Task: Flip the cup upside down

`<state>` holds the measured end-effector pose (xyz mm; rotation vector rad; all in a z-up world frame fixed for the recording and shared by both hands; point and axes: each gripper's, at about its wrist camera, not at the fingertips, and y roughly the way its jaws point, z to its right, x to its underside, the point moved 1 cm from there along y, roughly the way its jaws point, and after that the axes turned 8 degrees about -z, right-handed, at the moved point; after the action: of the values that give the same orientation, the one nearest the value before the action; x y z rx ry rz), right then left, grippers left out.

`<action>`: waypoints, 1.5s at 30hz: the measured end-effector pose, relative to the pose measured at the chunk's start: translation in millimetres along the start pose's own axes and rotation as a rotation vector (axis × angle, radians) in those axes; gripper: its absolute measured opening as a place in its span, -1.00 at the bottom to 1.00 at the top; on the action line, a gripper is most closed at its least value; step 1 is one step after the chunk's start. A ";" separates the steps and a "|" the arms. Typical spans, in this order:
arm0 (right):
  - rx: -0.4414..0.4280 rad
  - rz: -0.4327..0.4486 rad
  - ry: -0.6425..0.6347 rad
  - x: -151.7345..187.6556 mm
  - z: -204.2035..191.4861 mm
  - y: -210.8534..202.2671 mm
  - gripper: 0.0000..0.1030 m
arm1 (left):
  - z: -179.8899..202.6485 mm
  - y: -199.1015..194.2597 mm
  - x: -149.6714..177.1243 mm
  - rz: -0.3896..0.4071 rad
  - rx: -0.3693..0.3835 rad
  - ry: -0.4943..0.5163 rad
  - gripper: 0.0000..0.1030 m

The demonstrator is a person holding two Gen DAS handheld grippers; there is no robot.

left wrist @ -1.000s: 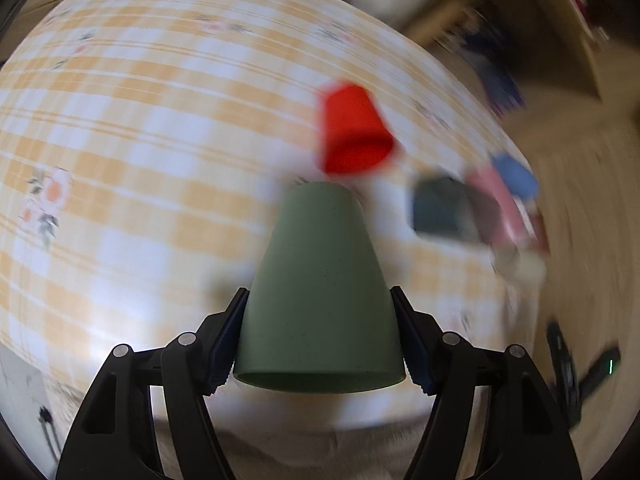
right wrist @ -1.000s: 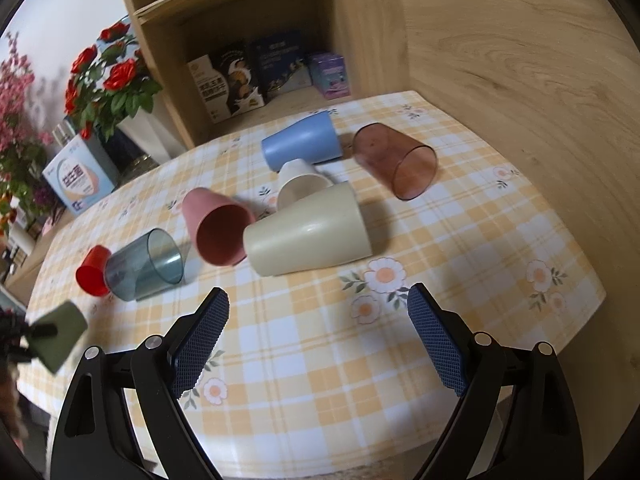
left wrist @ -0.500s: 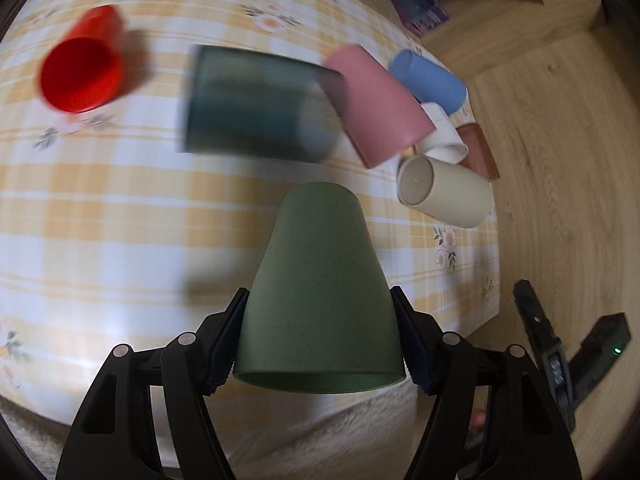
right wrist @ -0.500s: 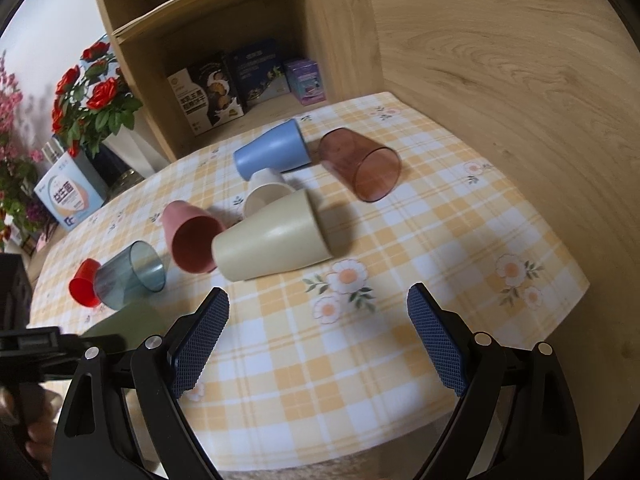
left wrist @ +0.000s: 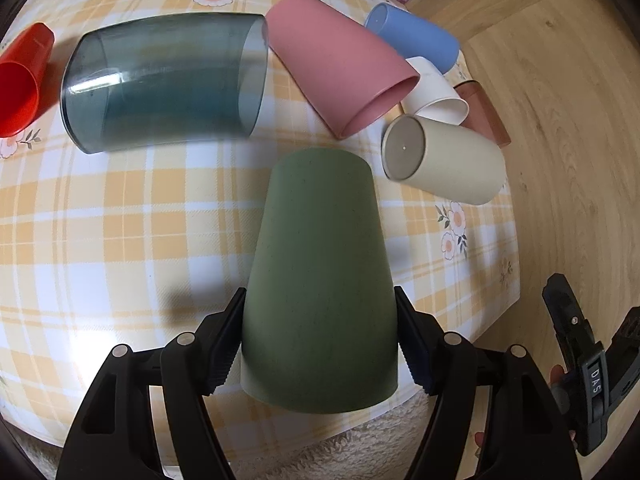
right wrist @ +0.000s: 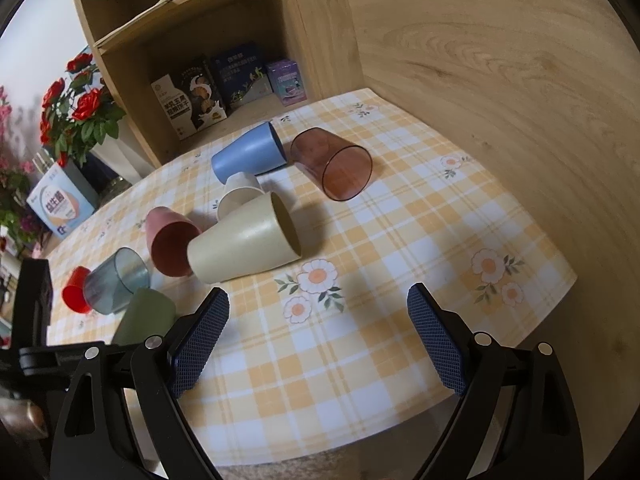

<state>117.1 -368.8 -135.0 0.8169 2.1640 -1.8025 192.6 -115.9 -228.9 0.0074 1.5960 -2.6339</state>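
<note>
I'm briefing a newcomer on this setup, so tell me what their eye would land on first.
The green cup fills the left wrist view, clamped near its rim by the left hand-held gripper, closed base pointing away over the checked tablecloth. Beyond it lies a jumble of toppled cups, the big smoky grey cup and pink cup nearest. The right hand-held gripper is open, holding nothing.

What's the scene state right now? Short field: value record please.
held: green cup between the fingers of the left gripper, closed end away from camera
right gripper: open, empty, above tablecloth
lying on sides: red cup, grey-blue clear cup, pink cup, blue cup, white cup, beige cup, brown clear cup
</note>
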 end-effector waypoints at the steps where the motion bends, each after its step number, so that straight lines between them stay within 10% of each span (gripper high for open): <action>1: -0.006 -0.005 0.002 0.3 -0.7 0.7 0.70 | 0.2 -0.6 0.4 0.000 -0.002 0.002 0.38; 13: 0.032 -0.067 -0.052 -0.1 -27.1 -1.9 0.70 | -9.0 -35.3 9.6 0.075 -0.037 0.044 0.88; 29: 0.034 -0.238 -0.181 1.3 -95.4 12.6 0.70 | -64.0 -114.8 34.1 0.316 -0.274 0.115 0.88; 45: -0.093 -0.455 -0.164 -23.9 -151.3 63.2 0.70 | -129.1 -168.6 58.2 0.512 -0.352 0.018 0.88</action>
<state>198.7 -224.8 -141.4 0.1502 2.4390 -1.8587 121.6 73.3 -141.5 0.3698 1.7536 -1.9602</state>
